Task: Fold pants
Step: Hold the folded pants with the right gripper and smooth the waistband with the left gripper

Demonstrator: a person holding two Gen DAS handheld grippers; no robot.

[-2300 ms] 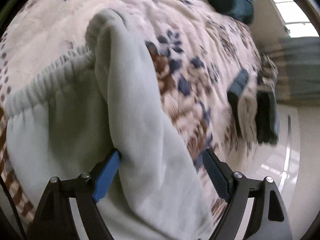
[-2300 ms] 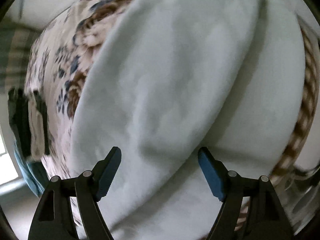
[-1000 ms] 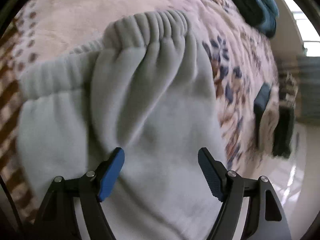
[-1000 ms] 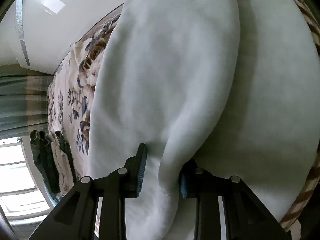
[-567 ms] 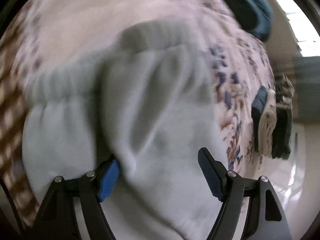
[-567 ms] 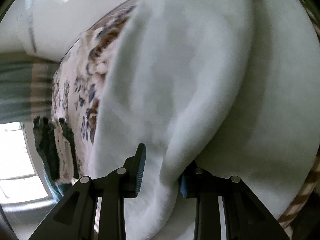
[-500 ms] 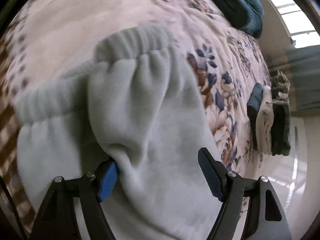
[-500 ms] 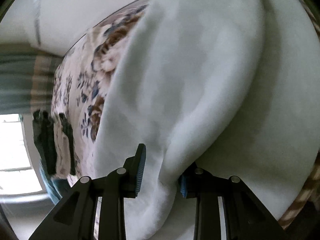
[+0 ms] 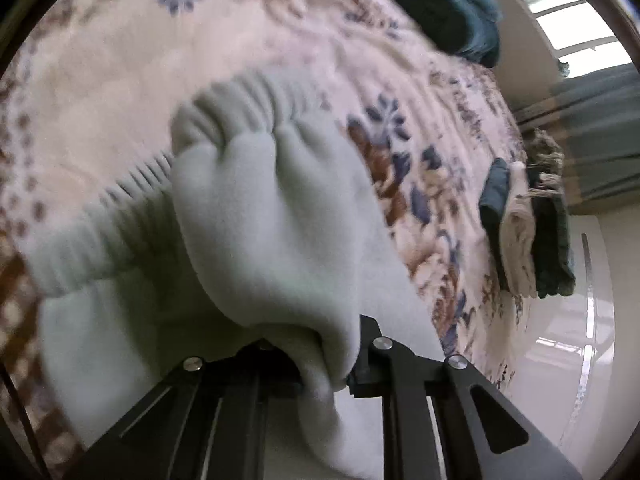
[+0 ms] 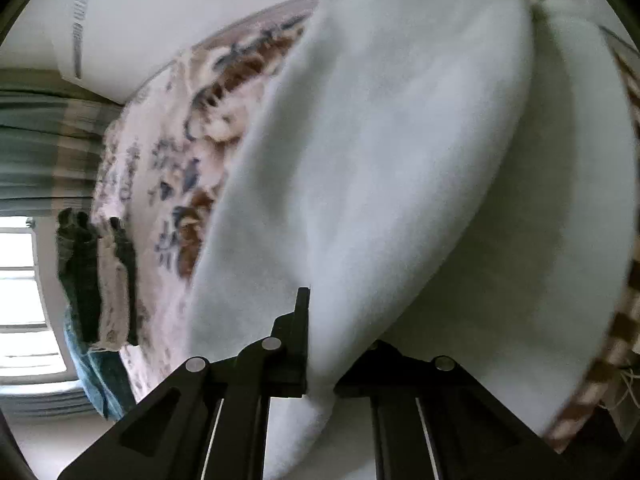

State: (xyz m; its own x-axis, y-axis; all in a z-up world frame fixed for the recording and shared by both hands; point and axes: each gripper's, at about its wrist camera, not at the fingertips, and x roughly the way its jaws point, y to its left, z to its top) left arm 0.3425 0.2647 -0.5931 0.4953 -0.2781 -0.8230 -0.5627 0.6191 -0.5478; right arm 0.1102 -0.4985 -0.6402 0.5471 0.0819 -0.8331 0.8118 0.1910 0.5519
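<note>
Across the floral bedspread [image 9: 432,128] lie pale pants [image 9: 256,216], beside folded clothes [image 9: 524,232].

One pair of pale mint-grey fleece pants [image 9: 256,216] lies on one bed with a cream floral quilt [image 9: 120,60]. Far right sits one stack of folded clothes [image 9: 524,232]. Two black grippers, the left gripper [image 9: 320,360] and the right gripper [image 10: 320,364], are counted, and one dark teal bundle [image 9: 440,4] lies far off.

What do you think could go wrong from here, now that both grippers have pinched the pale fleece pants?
1. The left gripper has only just closed on a thick, bunched ridge of the pale grey-green fleece pants, so layers may slip out unevenly.
2. The right gripper clamps a narrow fold; it might pull free.
3. The flowered quilted bedspread beneath could drag or snag the trailing fabric.
</note>
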